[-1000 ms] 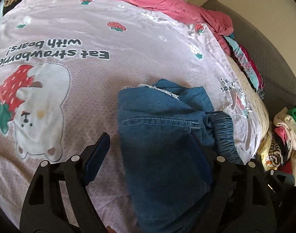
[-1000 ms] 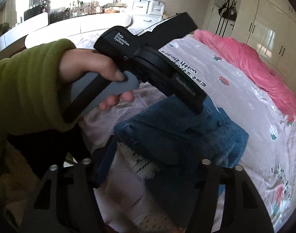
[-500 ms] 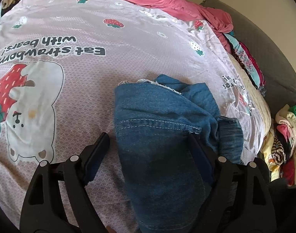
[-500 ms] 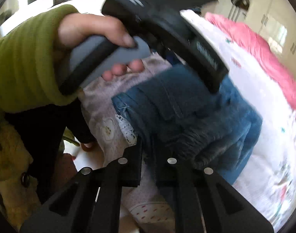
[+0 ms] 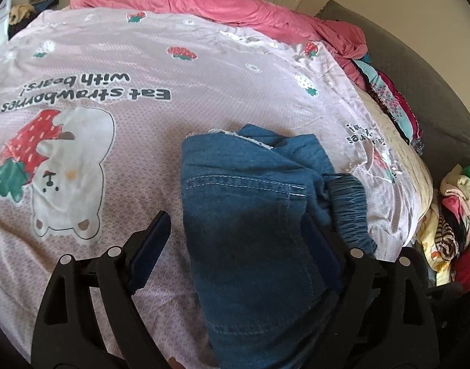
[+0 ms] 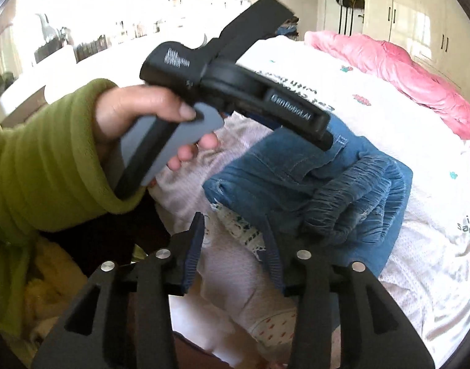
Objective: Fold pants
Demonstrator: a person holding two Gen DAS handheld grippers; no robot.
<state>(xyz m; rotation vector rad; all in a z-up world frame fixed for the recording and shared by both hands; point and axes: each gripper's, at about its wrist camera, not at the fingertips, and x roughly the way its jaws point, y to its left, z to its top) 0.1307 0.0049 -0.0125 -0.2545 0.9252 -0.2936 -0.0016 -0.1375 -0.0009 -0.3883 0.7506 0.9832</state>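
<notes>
Now | my left claw (image 5: 235,246) spread wide around the folded pants (image 5: 250,221), not squeezing, to keep the pile neat | my right claw (image 6: 235,246) loose, holding nothing, beside the edge | pants lie on the bed (image 5: 142,61).

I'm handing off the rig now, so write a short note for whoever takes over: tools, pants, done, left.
Left tool: open, straddling the near part of the folded pants, gripping nothing.
Right tool: open at the pants' near edge, holding nothing.
Pants lie in a compact folded bundle on the strawberry bedspread, elastic waistband bunched at one side.
Done: main folds.
Left: probably tidy the waistband, then withdraw.
</notes>
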